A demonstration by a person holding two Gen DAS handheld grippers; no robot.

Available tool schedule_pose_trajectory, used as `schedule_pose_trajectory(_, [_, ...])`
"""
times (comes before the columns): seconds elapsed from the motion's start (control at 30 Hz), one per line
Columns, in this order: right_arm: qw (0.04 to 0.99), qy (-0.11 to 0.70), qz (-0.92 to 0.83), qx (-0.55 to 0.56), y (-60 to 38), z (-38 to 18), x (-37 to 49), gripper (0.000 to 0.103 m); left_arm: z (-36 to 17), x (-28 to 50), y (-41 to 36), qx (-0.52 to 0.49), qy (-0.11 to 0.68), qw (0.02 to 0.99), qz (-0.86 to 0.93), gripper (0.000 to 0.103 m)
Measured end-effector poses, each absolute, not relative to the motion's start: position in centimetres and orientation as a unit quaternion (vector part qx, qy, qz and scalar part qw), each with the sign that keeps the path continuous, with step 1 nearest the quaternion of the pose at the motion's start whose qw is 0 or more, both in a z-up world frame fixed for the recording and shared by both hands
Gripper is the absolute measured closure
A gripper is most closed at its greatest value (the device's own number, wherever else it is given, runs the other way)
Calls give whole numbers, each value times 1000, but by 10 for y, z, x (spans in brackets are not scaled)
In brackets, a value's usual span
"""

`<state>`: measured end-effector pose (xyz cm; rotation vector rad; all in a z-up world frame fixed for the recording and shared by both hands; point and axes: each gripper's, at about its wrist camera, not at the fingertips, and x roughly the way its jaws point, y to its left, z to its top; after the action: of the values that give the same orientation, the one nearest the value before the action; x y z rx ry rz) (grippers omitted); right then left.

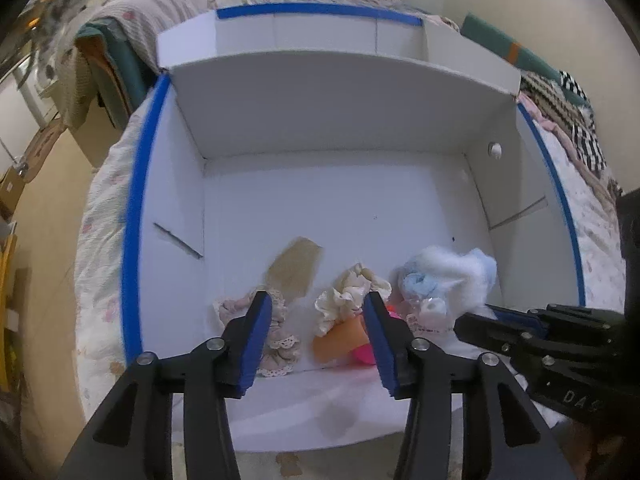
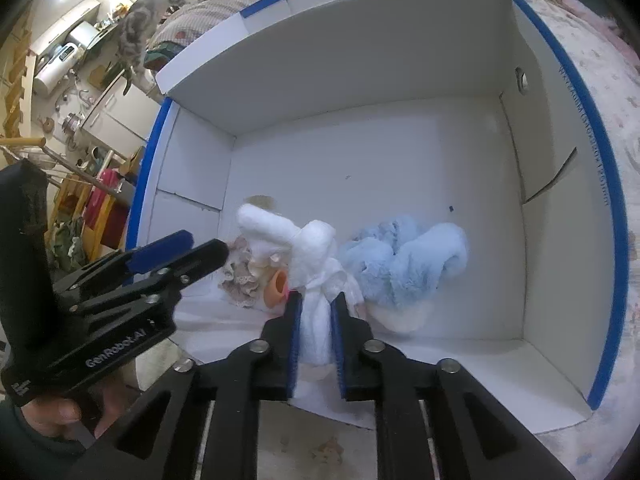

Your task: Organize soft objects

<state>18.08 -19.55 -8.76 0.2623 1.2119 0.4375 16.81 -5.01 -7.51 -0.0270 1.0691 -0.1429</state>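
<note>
Several soft things already lie in the box (image 2: 552,240) — right gripper (image 2: 316,308) pinches a white cloth (image 2: 316,320), left gripper (image 1: 318,312) spread, sorting unfinished.

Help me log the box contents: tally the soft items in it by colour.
White fluffy: 1, white plush garment, held in the right claw
Light blue: 1, blue plush piece
Cream ruffled: 1
Pink lacy: 1
Orange-pink: 1
Total: 5
</note>
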Motion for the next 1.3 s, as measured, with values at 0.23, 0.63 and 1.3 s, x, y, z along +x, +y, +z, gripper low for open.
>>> schedule_pose_trajectory(0.23, [809, 542, 197, 118, -194, -74, 171, 33, -57, 152, -42, -7, 496, 867, -49, 50])
schedule_pose_trajectory(0.63, [841, 504, 177, 82, -203, -40, 134, 27, -31, 103, -16, 3, 454, 891, -25, 33])
schedule_pose_trajectory(1.3, [917, 392, 66, 42, -214, -18, 64, 0, 2, 31, 5, 6, 349, 936, 38, 6])
